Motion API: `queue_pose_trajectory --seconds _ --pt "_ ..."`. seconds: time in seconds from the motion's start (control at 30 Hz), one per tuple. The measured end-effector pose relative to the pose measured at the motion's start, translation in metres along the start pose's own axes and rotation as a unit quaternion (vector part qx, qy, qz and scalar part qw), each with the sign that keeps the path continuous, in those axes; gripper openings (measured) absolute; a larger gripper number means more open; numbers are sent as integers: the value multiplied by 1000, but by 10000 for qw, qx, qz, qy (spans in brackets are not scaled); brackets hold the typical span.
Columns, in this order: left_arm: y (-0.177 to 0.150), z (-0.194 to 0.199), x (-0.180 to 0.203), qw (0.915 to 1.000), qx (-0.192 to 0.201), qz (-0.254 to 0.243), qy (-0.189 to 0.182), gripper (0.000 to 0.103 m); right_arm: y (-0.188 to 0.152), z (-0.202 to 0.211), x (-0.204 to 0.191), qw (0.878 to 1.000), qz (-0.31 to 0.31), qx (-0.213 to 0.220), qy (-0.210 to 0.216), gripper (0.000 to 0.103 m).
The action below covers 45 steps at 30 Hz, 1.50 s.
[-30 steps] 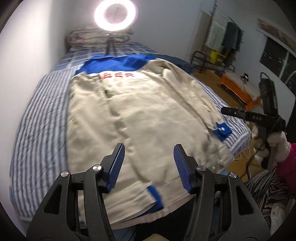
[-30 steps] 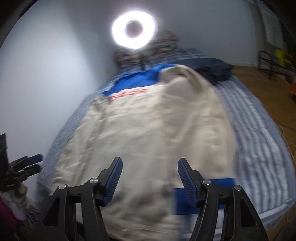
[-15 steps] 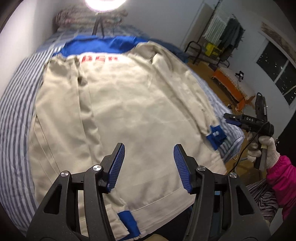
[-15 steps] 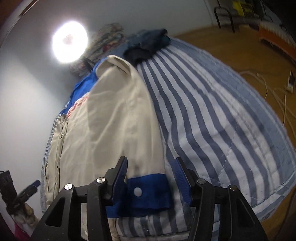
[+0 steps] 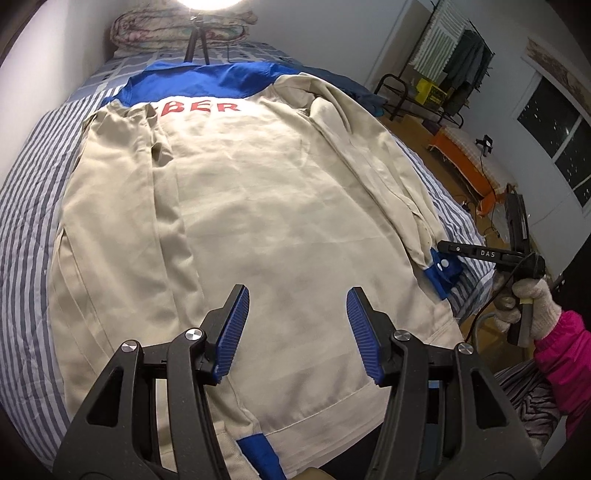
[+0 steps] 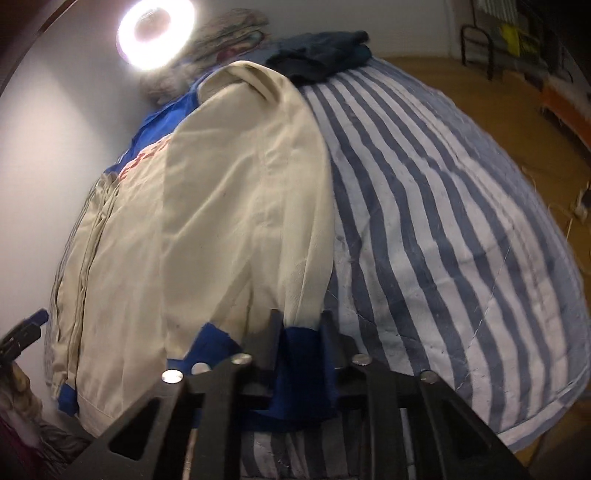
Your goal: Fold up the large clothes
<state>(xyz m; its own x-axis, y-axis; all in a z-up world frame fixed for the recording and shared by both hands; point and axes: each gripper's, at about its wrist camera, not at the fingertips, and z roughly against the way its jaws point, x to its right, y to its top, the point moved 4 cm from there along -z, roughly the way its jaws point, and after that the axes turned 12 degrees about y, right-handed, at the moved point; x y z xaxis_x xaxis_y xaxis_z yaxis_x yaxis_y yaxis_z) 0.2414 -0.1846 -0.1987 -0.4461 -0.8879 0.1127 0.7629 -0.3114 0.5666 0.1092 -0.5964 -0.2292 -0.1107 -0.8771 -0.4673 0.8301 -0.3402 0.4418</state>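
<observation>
A large beige jacket (image 5: 258, 206) with a blue yoke and red letters lies back up on the striped bed (image 5: 29, 184). My left gripper (image 5: 295, 325) hangs open over its lower back, nothing between the pads. The right sleeve (image 6: 258, 184) runs along the jacket's right edge to a blue cuff (image 6: 301, 354). My right gripper (image 6: 301, 332) is closing, and its jaws pinch that cuff. The left wrist view shows the right gripper (image 5: 443, 247) at the cuff (image 5: 445, 275), held by a gloved hand (image 5: 528, 306).
A ring light (image 6: 155, 33) on a tripod (image 5: 195, 40) and a folded quilt (image 5: 184, 26) are at the bed's head. Dark clothing (image 6: 321, 51) lies beyond the collar. A drying rack (image 5: 443, 74) and an orange bench (image 5: 465, 158) stand on the wooden floor to the right.
My right gripper swung from over the jacket's back to the right sleeve end, sank, and closed on the blue cuff. My left gripper moved forward and down over the jacket, still open.
</observation>
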Motion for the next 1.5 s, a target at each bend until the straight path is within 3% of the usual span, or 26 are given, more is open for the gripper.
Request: queue_pose_trajectory --seconds 0.13,0.2,0.27,0.3,0.37,0.47,0.63,0.83,0.93,1.07,1.17,1.23,1.33,1.5 --pt "3 4 5 9999 80 -70 -29 56 11 27 -14 9971 374 362 -557 10" --pt "5 5 5 9999 114 -71 -34 56 19 47 -24 9894 715 639 -1088 9" --pt "6 6 5 9999 136 -65 -31 56 29 70 -39 9718 1169 1023 -1775 9" --pt "6 7 4 9999 144 -58 -25 56 33 85 -51 9568 1457 1294 -2158 9" --pt "7 6 2 9999 151 -36 8 56 36 103 -72 9399 1823 1647 -2370 9" --pt "7 6 -1 9999 150 10 54 56 32 108 -103 9362 2236 1726 -2089 9" --pt "6 9 -13 9996 174 148 145 56 -3 70 -154 9285 3092 1227 -1653 9" --pt "7 12 -34 9985 161 514 135 56 -64 14 -215 8851 4424 528 -1343 9" --pt "8 13 -43 9973 136 720 106 56 -89 -10 -230 8760 4703 222 -1048 9" --pt "7 14 -53 9956 118 928 85 56 -128 -43 -241 8618 5020 -508 -521 9" --pt "3 7 -57 9944 -48 1055 13 56 -150 -58 -236 8519 5133 -977 -357 17" --pt "-1 1 -57 9934 -167 1135 -57 56 -154 -50 -233 8596 4993 -1087 -29 25" --pt "-7 -7 -54 9923 -334 1184 -154 56 -146 -22 -222 8895 4405 -1051 610 30" --pt "-19 -21 -42 9868 -620 1417 -480 56 -101 20 -177 9458 2883 -493 1411 33"
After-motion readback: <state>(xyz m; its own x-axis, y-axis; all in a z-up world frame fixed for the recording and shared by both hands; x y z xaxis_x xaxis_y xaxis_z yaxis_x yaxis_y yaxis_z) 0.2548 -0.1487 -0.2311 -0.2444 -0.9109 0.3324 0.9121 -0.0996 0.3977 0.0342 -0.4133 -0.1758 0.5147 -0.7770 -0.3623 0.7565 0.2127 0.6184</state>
